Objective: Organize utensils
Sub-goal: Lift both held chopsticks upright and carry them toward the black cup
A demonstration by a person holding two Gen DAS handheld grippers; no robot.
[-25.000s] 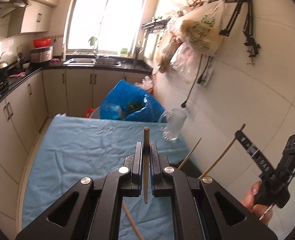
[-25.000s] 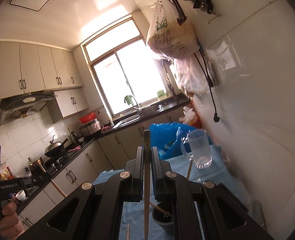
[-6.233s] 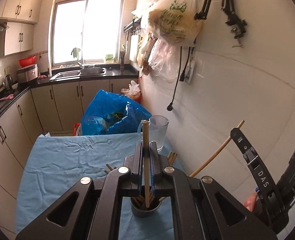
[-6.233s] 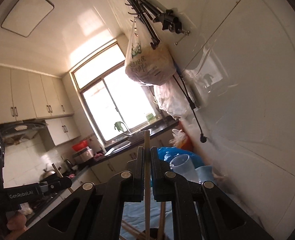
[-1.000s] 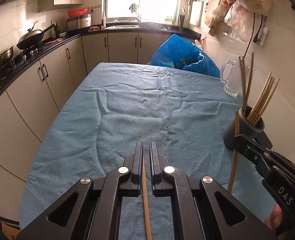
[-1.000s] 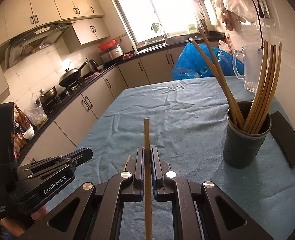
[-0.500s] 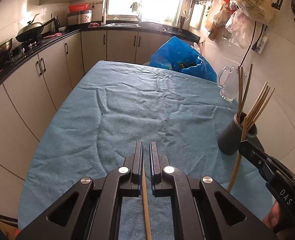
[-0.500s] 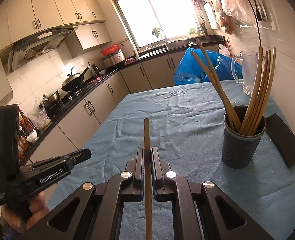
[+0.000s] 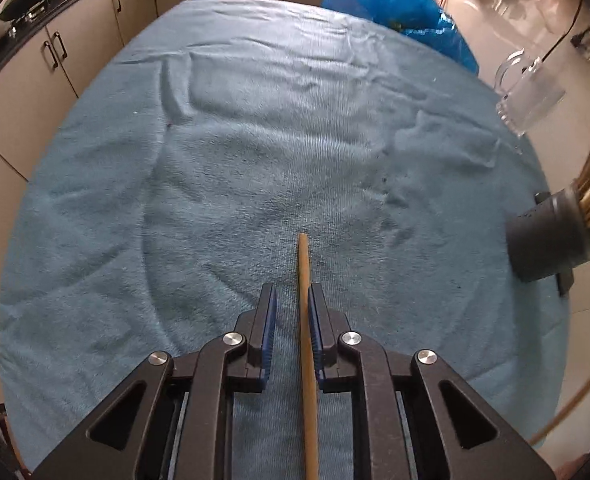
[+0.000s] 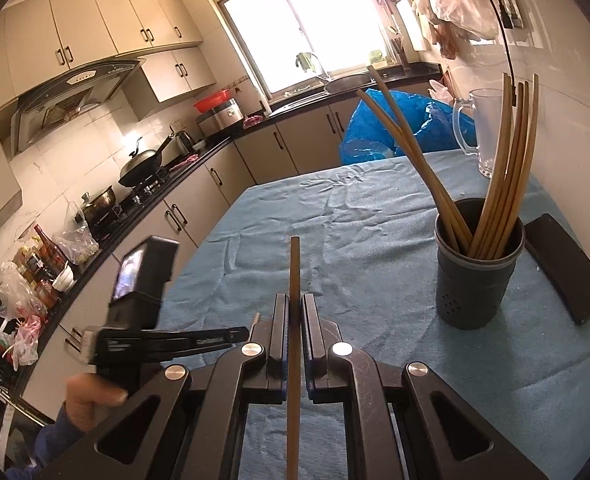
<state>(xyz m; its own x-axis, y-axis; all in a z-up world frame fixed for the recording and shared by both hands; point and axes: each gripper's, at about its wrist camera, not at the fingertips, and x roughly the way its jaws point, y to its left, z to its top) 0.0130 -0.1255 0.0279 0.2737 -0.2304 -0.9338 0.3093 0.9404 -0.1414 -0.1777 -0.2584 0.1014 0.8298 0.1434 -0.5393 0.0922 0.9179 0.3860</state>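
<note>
A wooden chopstick lies on the blue cloth between the fingers of my left gripper, close to the right finger. The jaws stand apart and low over the cloth, so the left gripper is open. My right gripper is shut on another chopstick and holds it above the table. A dark grey holder with several chopsticks stands at the right; it also shows in the left wrist view. The left gripper also shows in the right wrist view.
A glass mug stands beyond the holder near the wall. A black flat object lies right of the holder. A blue plastic bag sits past the table's far end. Kitchen counters and cabinets run along the left.
My left gripper has dropped low to the cloth and its jaws have opened around the lying chopstick. My right gripper still holds its chopstick, a bit closer to the holder.
</note>
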